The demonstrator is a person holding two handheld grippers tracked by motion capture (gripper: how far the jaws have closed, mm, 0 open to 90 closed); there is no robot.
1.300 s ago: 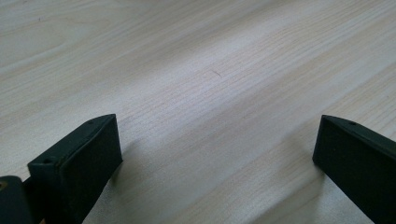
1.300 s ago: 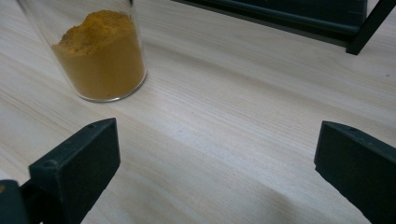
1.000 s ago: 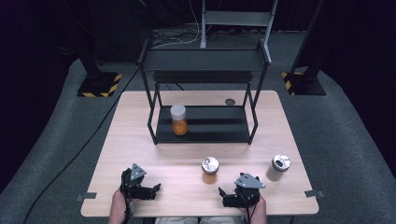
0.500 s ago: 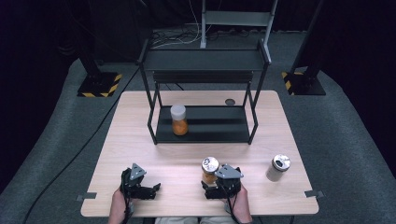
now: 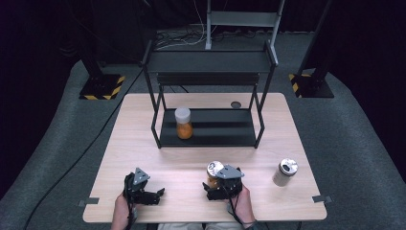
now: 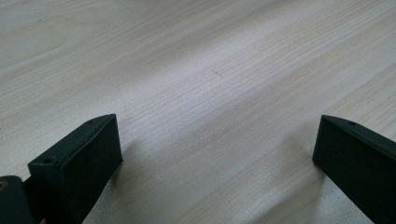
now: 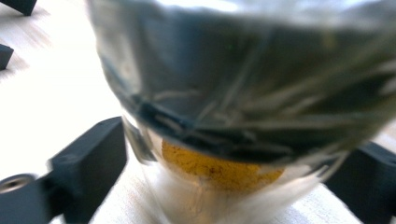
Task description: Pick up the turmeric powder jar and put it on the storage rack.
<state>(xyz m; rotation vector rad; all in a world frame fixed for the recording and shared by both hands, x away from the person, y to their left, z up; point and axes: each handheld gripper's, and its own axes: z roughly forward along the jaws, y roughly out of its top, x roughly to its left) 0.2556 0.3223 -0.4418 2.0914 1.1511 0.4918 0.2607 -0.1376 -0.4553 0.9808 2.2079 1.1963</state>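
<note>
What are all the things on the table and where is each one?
table: 1, light wood, in the middle.
rack: 1, black metal, two shelves, at the table's far half.
jar: 1, orange inside, white lid, on the rack's bottom shelf, left end.
orange can: 1, silvery top, near edge, between the right gripper's jaws.
pale can: 1, silvery top, near right.
dark disc: 1, far edge, behind the rack.
left gripper: 1, black, near left, jaws wide apart over bare wood.
right gripper: 1, black, jaws just been closing around the orange can.
</note>
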